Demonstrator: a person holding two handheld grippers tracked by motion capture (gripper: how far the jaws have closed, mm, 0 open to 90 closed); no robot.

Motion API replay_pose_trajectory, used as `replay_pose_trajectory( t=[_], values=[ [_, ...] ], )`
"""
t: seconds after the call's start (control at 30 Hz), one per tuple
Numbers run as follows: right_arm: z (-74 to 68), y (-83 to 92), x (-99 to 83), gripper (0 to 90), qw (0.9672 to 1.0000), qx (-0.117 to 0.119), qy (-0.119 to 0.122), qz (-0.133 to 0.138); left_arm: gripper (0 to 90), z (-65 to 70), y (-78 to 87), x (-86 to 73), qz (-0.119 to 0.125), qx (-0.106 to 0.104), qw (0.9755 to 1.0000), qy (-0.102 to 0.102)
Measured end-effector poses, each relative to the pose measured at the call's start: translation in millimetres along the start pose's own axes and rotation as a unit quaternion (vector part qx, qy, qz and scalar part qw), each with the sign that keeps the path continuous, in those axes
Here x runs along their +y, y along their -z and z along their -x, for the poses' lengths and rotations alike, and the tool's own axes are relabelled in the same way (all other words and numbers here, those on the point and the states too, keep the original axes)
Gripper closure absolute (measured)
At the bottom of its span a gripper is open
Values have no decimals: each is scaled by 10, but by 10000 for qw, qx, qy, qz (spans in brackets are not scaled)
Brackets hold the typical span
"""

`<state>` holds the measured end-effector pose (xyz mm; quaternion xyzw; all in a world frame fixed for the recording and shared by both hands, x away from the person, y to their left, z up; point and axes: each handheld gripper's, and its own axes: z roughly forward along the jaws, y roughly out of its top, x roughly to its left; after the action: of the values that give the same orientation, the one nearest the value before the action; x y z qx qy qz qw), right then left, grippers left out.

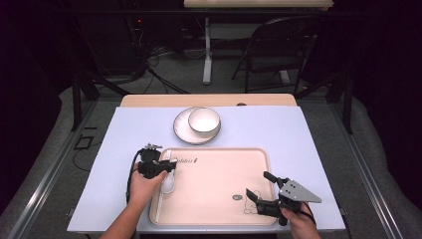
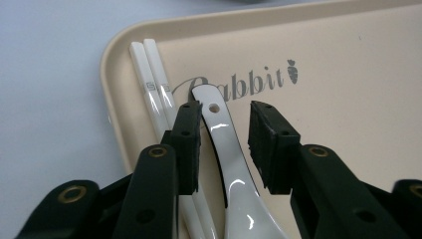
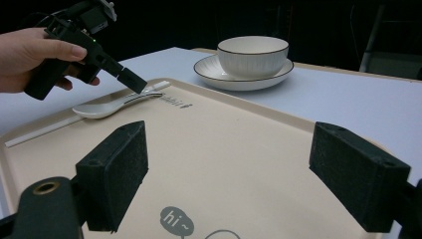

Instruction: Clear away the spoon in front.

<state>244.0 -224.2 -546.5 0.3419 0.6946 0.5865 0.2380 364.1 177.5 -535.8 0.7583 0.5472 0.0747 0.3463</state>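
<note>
We see the glossy white ceramic spoon (image 2: 234,164) lying on the beige plastic tray (image 2: 348,99), at its nine o'clock edge beside white chopsticks (image 2: 152,84). Our left gripper (image 2: 225,142) straddles its handle, released; high view adds the right gripper (image 1: 261,191) at five o'clock, spread wide.

Bench (image 1: 124,100) is a light wood top, almost fully covered by a pale lavender sheet (image 1: 308,144); bare wood shows as a strip along the far edge. Two things sit directly on the sheet. A beige tray (image 1: 214,221) with rounded corners lies at the near edge, roughly centred, with "Rabbit" lettering and a small carrot mark near its far-left corner and a "hi~" speech-bubble print near the front right. A white plate (image 1: 182,130) with a dark rim sits just beyond the tray's far edge, apart from it. Sheet lies flat. Grey floor (image 1: 59,149) around the bench.
</note>
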Motion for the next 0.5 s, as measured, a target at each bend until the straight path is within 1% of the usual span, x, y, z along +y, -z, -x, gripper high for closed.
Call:
replay_pose_trajectory(
  t=[0.1, 0.17, 0.3, 0.33, 0.5],
  values=[
    [-1, 0, 0, 147, 10000, -1, 2, 5, 588, 22, 25, 16, 105, 64, 9999, -59],
    [-1, 0, 0, 147, 10000, 0, 2, 6, 537, 43, 42, 23, 218, 182, 9994, -208],
    [-1, -2, -1, 147, 10000, 0, 1, 3, 436, 85, 67, 47, 390, 439, 9969, -514],
    [-1, -2, -1, 147, 10000, 0, 1, 3, 421, 85, 67, 47, 390, 439, 9969, -514],
    [-1, -1, -1, 147, 10000, -2, 0, 3, 421, 85, 67, 47, 390, 439, 9969, -514]
  ],
)
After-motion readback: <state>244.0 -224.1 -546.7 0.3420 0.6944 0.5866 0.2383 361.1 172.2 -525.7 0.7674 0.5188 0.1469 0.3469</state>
